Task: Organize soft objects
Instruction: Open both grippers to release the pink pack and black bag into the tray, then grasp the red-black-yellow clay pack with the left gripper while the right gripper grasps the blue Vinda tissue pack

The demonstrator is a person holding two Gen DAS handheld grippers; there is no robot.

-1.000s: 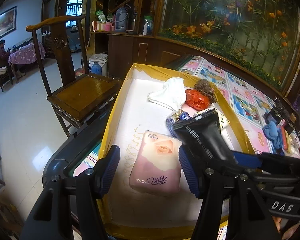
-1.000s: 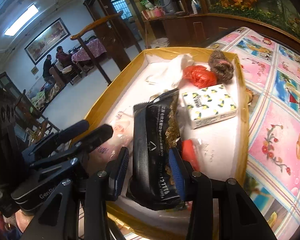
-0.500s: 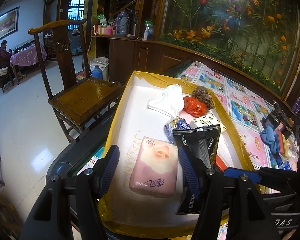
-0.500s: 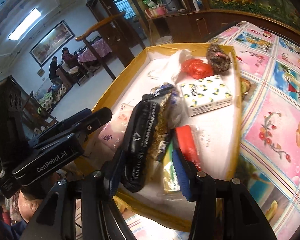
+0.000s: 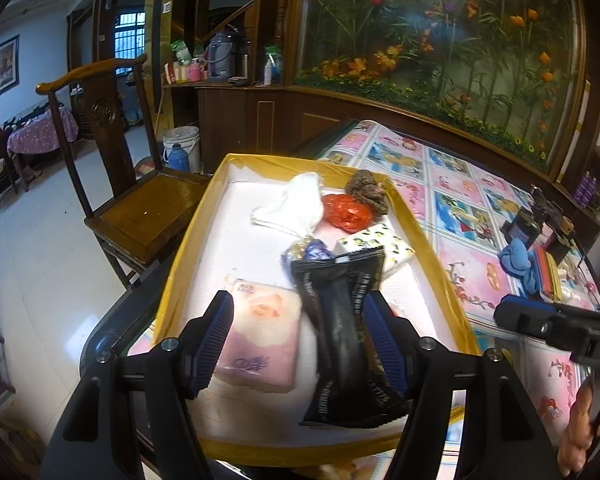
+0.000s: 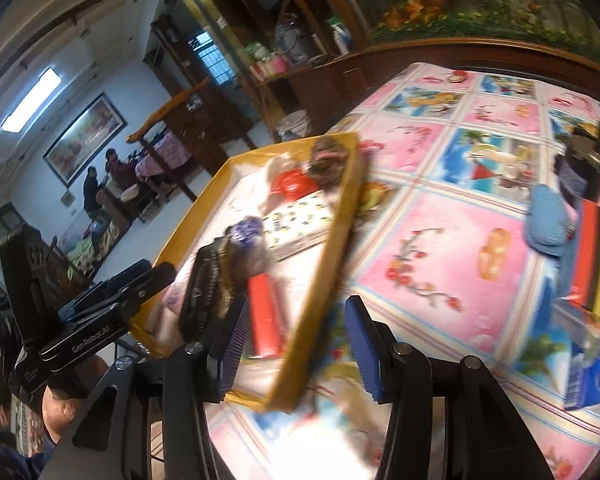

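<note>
A yellow-rimmed white tray point(image 5: 188, 240) holds a pink tissue pack point(image 5: 264, 332), a black packet point(image 5: 344, 320), a lemon-print tissue pack point(image 5: 380, 244), a white cloth point(image 5: 296, 204), a red bag point(image 5: 346, 212) and a brown knit ball point(image 5: 366, 190). My left gripper point(image 5: 300, 344) is open and empty above the tray's near end. My right gripper point(image 6: 296, 348) is open and empty over the tray's right rim point(image 6: 324, 280). The black packet point(image 6: 204, 284) lies loose in the tray beside a red item point(image 6: 264, 312).
A pink patterned tablecloth point(image 6: 452, 264) covers the table. At the right lie a blue cloth point(image 6: 548, 220), a stack of red and yellow items point(image 6: 596, 256) and a blue tissue pack point(image 6: 596, 376). A wooden chair point(image 5: 140, 208) stands left of the tray.
My right gripper let go of the black packet, which now lies in the tray, and opened wide while swinging to the right. My left gripper has barely moved.
</note>
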